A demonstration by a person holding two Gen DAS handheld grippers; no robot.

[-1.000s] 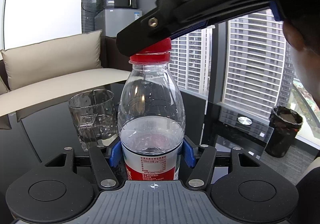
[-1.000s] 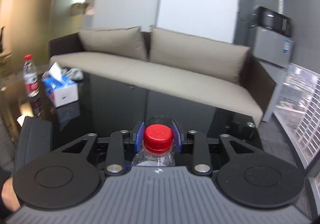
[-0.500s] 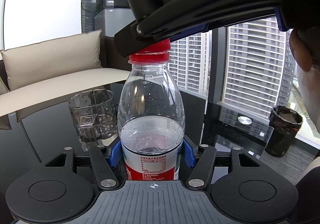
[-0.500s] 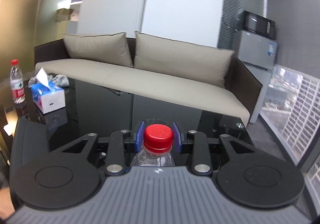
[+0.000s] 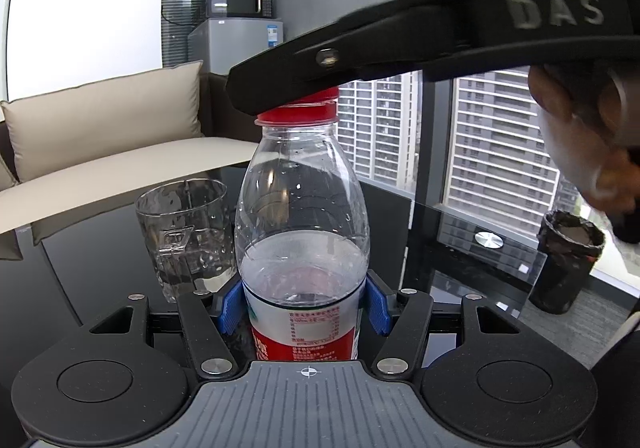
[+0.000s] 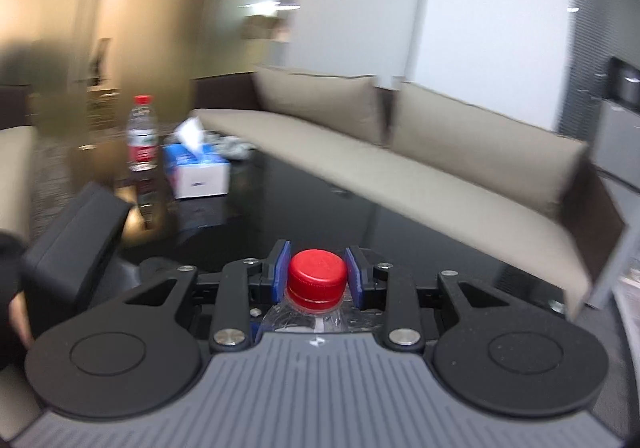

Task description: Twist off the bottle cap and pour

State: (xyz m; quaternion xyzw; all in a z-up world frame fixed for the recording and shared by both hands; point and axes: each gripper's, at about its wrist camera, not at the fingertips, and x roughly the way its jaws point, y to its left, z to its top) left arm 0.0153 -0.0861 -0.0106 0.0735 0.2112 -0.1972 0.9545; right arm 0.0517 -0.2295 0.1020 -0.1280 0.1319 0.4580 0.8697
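A clear plastic water bottle (image 5: 302,232), about half full with a red and white label, stands upright on the black glass table. My left gripper (image 5: 304,306) is shut on the bottle's body, its blue pads pressing both sides. The red cap (image 6: 317,278) sits on the bottle's neck. My right gripper (image 6: 318,276) is shut on the red cap, blue pads on either side; from the left wrist view its black finger (image 5: 320,75) covers the cap's top (image 5: 298,112). An empty clear glass (image 5: 186,234) stands just left of the bottle.
A second water bottle (image 6: 141,133) and a blue tissue box (image 6: 197,167) stand at the table's far left. A beige sofa (image 6: 400,167) runs behind the table. A black waste bin (image 5: 568,262) stands on the floor at right, by the window.
My right gripper has turned about the cap: its view swung round to the left and is blurred, and its finger now lies across the cap from the right. Bottle and left gripper stay still.
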